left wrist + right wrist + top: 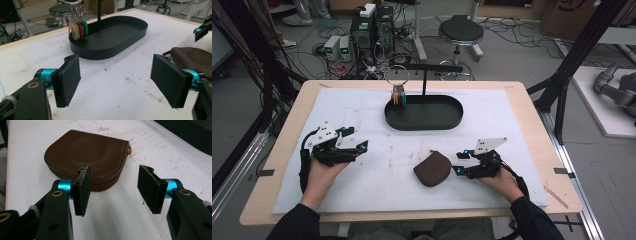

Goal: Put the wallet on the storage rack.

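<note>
A brown zipped leather pouch (432, 168) lies flat on the white mat, right of centre; its embossed top (86, 150) faces up and its edge (192, 57) shows at the right of the left gripper view. My right gripper (458, 163) stands open just right of the pouch, its jaws (113, 190) apart with nothing between them, the pouch just beyond the left jaw. My left gripper (360, 142) is open over bare mat at the left, jaws (115, 82) wide apart. A ring of coloured key tags (398, 95) hangs at the black oval tray (424, 119).
The tray (110, 50) stands at the back centre of the mat, with a black post (424, 82) rising behind it and the tags (78, 29) hanging over its left end. Beyond the table lie a stool (460, 32), cables and electronics boxes.
</note>
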Demonstrator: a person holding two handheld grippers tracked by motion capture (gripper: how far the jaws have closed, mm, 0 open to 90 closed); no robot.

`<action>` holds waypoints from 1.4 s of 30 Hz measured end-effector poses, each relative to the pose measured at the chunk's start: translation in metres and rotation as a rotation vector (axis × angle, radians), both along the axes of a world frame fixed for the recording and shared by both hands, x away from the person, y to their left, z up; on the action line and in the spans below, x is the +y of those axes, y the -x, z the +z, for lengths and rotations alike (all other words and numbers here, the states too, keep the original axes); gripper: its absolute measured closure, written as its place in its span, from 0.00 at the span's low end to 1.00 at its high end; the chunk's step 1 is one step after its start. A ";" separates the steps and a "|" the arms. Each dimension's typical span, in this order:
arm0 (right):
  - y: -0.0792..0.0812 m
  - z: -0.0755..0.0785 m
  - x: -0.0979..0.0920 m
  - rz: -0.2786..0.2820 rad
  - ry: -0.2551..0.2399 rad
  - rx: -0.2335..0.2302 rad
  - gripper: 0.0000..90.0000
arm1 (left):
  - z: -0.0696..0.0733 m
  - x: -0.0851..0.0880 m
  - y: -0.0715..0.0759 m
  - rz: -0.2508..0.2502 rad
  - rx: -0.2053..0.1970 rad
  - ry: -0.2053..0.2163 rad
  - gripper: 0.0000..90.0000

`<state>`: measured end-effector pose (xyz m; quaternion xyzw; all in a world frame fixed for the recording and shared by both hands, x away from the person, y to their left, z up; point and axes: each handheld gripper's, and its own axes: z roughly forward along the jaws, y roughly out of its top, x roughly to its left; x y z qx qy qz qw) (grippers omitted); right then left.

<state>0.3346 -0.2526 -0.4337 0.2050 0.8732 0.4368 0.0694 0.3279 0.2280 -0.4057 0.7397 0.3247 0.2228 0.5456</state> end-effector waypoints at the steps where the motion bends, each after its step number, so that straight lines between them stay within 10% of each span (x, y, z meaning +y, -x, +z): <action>1: -0.001 0.000 -0.001 0.008 0.004 0.007 0.51 | 0.000 0.000 0.000 -0.001 -0.001 -0.001 0.27; 20: 0.001 -0.010 0.009 0.091 0.105 0.031 0.58 | -0.002 -0.021 -0.001 -0.095 0.021 0.023 0.26; 42: 0.000 -0.010 0.011 0.086 0.106 0.038 0.56 | -0.024 -0.095 -0.006 -0.369 0.132 0.021 0.39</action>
